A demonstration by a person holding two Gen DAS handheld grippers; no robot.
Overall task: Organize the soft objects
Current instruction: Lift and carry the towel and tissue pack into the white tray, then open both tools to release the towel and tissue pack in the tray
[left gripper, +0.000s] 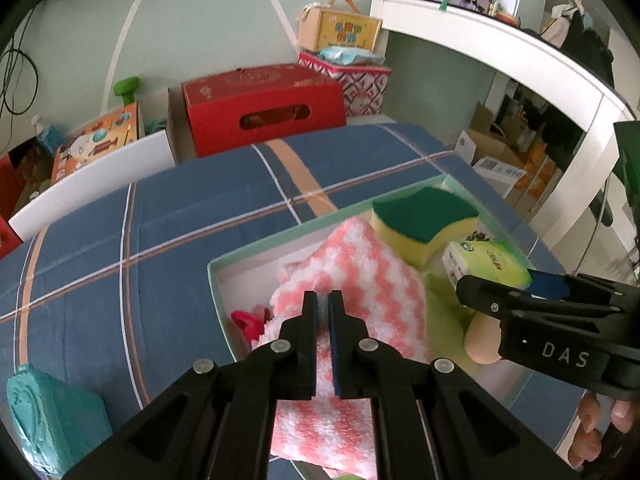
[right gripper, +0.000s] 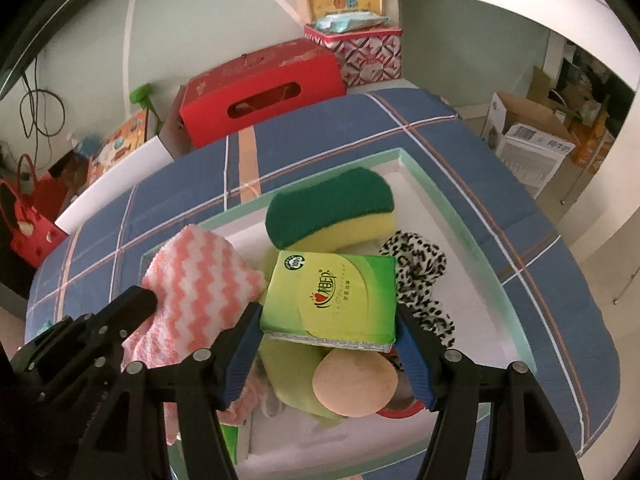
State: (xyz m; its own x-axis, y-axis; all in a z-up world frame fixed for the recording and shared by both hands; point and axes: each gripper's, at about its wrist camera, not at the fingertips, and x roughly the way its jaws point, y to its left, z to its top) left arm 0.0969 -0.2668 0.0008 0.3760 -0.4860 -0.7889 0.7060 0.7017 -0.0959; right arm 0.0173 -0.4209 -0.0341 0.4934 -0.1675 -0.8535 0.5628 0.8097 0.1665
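Note:
My left gripper (left gripper: pixel 323 300) is shut on a pink-and-white striped cloth (left gripper: pixel 360 276), which hangs over the left part of a shallow white box with a pale green rim (left gripper: pixel 248 246). My right gripper (right gripper: pixel 330 326) is shut on a green tissue pack (right gripper: pixel 336 300), held above the box's middle. That pack (left gripper: pixel 486 262) and the right gripper's black finger (left gripper: pixel 492 298) also show in the left wrist view. Inside the box lie a yellow sponge with a green top (right gripper: pixel 332 208), a leopard-print scrunchie (right gripper: pixel 420 272), a round peach puff (right gripper: pixel 354 386) and a lime green cloth (right gripper: pixel 288 376).
The box sits on a blue plaid cover (left gripper: pixel 120 248). A teal object (left gripper: pixel 52 420) lies at its near left. Behind stand a red carton (left gripper: pixel 260 108), a patterned box (left gripper: pixel 360 80) and a white shelf (left gripper: pixel 500 44). A person's fingers (left gripper: pixel 596 428) hold the right gripper.

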